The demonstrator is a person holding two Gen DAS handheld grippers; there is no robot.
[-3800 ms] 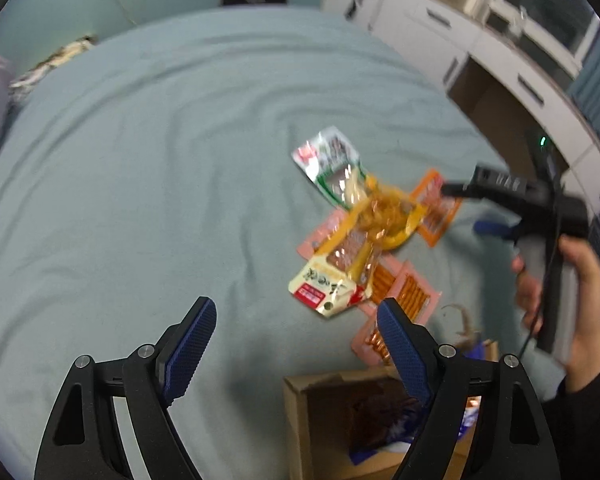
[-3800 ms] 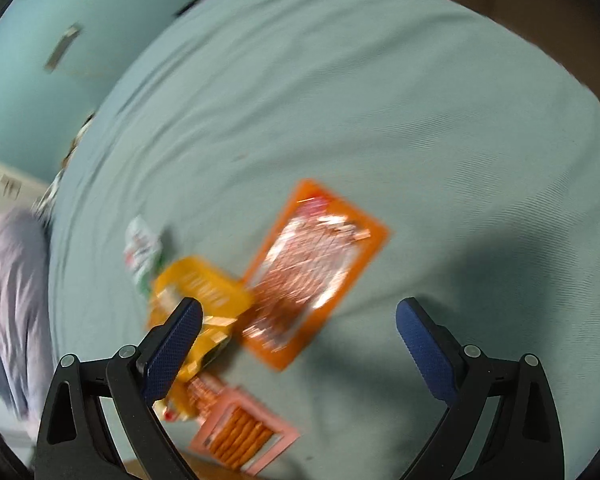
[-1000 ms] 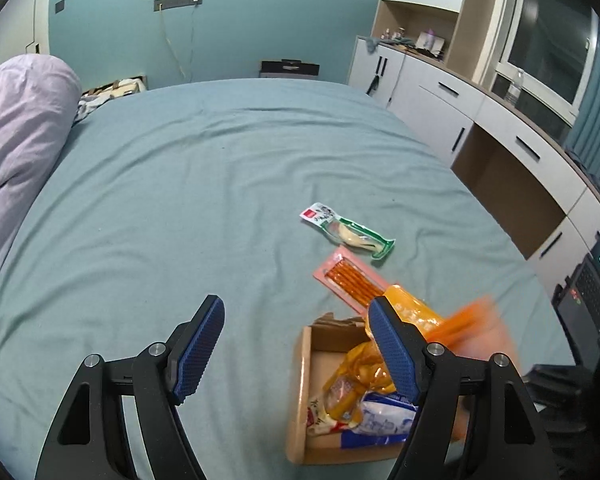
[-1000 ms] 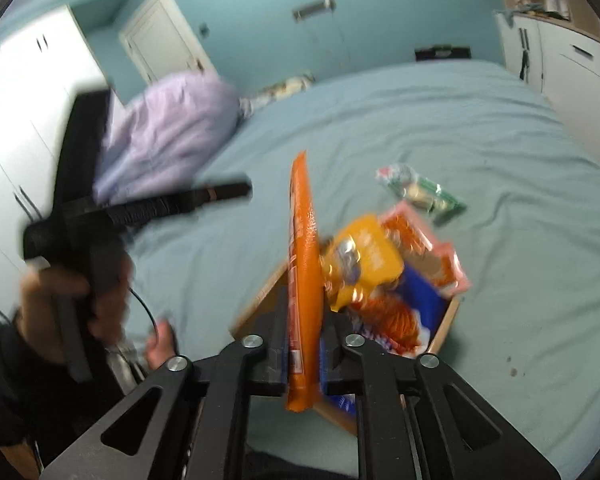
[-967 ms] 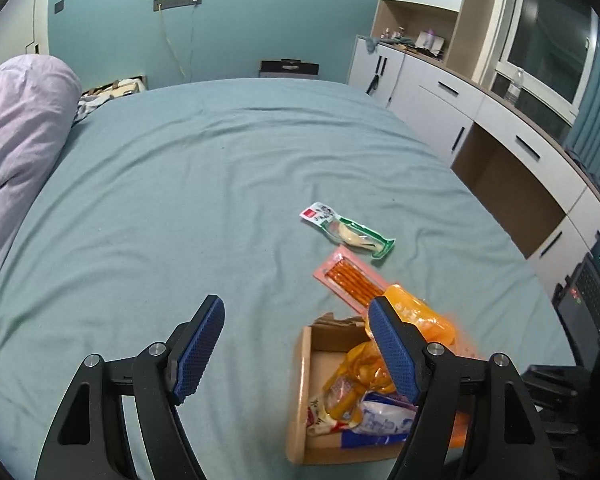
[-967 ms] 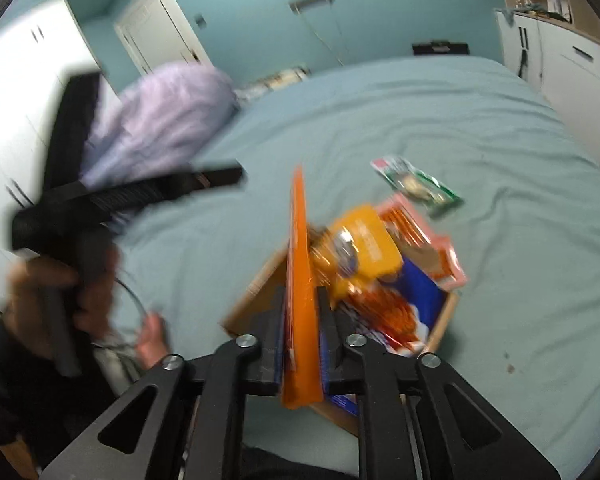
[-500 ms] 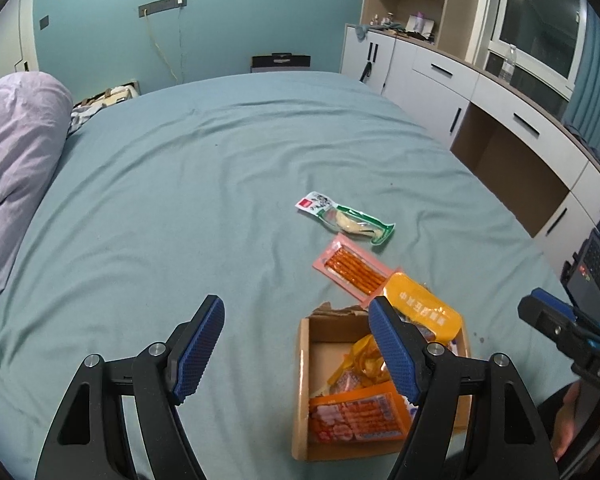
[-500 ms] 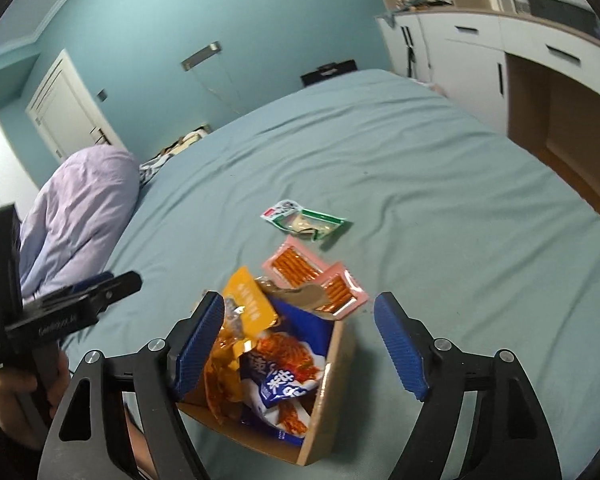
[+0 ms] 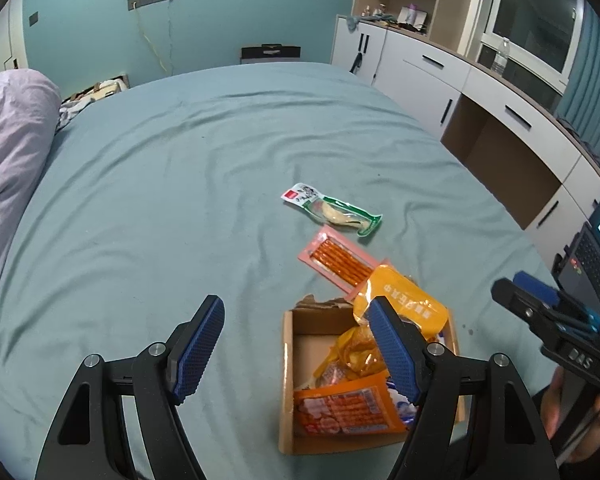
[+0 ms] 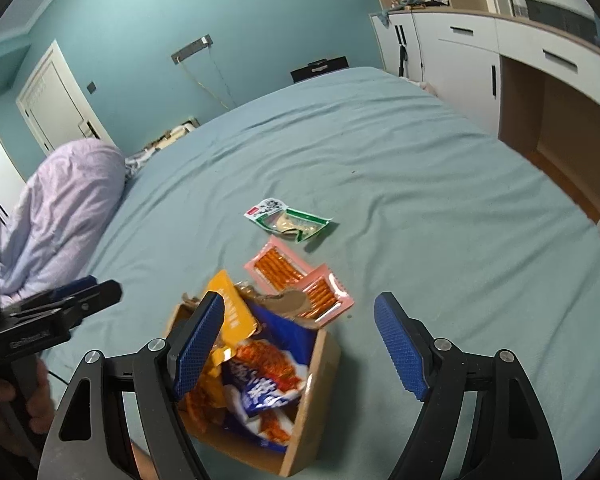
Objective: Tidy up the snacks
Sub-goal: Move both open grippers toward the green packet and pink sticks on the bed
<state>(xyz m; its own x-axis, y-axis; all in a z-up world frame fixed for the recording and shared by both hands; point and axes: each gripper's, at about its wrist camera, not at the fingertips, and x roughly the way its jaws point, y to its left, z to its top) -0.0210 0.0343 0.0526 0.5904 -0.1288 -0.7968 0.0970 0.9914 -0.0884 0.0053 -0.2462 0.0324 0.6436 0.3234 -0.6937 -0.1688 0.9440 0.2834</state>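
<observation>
- Gone from the right gripper [image 10: 298,342] is the orange sausage pack [image 9: 348,410], which a second ago stood clamped upright between its fingers; it now lies flat in the cardboard box [image 9: 287,380], label up, on top of the other bags.
- Both tools stand wide and empty: the right gripper hangs over the box's right rim, and the left gripper [image 9: 296,346] hovers over the bed [image 9: 160,200] just left of the box.
- Two snacks are left out on the bed beyond the box's far edge: a pink pack of orange sticks [image 9: 338,260], touching the box's torn flap, and farther off a green-and-white pouch [image 9: 332,210], lying apart from everything else.
- A yellow bag [image 9: 400,300] leans out over the box's far right corner and partly covers the pink pack's near end.
- Likely next is the pink pack. Both are thin and flat on soft bedding, so the fingers should come in low, straddle a long edge and press into the cover to get under it.
- Pulling it toward the box could drag the yellow bag out; lifting it clear first looks safer.
</observation>
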